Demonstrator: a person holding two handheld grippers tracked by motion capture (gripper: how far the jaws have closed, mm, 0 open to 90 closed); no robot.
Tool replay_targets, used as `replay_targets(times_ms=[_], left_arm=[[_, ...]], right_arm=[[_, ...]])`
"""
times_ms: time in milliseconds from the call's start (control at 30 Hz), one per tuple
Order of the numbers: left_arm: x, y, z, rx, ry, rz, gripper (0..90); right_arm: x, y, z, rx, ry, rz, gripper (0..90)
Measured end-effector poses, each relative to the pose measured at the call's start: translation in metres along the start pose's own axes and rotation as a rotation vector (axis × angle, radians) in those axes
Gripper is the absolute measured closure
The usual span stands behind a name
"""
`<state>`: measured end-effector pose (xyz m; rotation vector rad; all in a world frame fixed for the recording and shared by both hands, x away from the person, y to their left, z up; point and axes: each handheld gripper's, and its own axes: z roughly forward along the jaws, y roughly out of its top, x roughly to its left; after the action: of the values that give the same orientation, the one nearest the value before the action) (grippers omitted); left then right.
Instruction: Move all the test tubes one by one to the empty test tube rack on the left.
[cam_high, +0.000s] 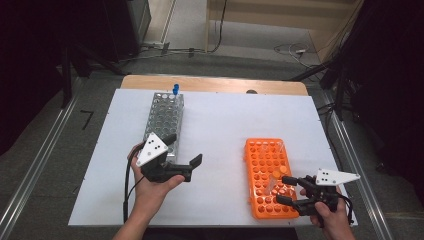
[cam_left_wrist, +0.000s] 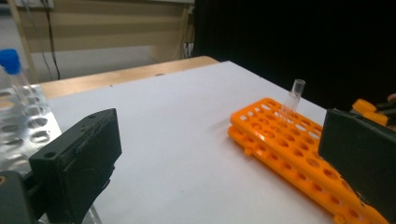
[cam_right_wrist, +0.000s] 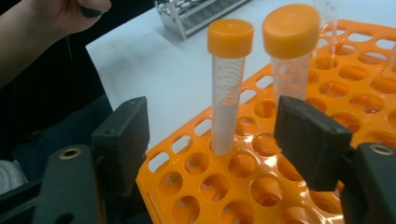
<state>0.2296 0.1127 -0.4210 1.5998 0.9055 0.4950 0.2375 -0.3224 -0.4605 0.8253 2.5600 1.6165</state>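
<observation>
At the 5 o'clock corner of the white surface (cam_high: 215, 125), I am bringing my right gripper (cam_right_wrist: 210, 140) around an orange-capped tube (cam_right_wrist: 227, 93) standing upright in the orange rack (cam_high: 270, 177), jaws apart and not touching it. It looks light, slick and brittle, so I am aiming below the cap. My left gripper (cam_high: 182, 150) is hanging apart, empty, near 8 o'clock.

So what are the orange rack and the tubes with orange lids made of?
The orange rack looks like glossy moulded plastic: the light glints on its smooth surface and round holes. The tubes seem to be clear plastic, though glass is possible; you can see through them and read faint printed marks. Their orange lids look like matt plastic.
</observation>
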Motion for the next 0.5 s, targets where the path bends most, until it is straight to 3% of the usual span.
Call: replay_targets(times_ms=[500], left_arm=[[-0.017,-0.013,0.01,0.033,-0.055,0.004,0.0]], right_arm=[[0.005,0.0,0.016,0.055,-0.004,-0.012,38.9]])
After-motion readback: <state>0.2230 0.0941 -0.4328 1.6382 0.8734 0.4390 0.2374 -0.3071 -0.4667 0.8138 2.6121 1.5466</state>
